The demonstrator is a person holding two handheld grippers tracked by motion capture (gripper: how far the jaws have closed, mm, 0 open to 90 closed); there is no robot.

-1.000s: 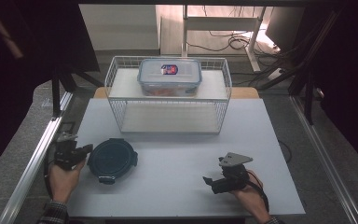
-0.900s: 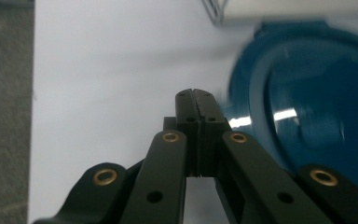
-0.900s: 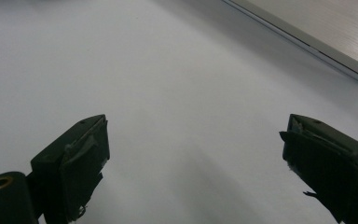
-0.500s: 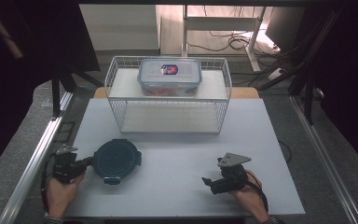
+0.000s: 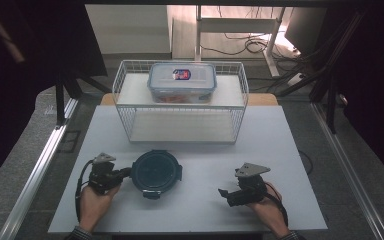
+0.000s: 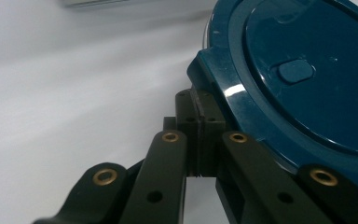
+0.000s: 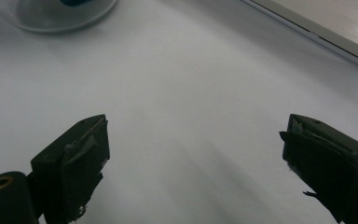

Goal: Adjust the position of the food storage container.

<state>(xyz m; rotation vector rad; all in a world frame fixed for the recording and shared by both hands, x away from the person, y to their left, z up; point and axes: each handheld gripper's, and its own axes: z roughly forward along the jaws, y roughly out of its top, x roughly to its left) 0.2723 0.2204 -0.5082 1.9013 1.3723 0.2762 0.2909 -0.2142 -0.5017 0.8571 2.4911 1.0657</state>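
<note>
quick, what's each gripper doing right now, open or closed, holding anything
Left gripper: jaws closed together, pressed against the edge of the round dark blue lid; a real grip cannot be told.
Right gripper: open, holding nothing.

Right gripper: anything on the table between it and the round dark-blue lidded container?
Nothing visible: bare white table lies between the right gripper, jaws open, and the round container. The left gripper is shut at the container's far edge.
</note>
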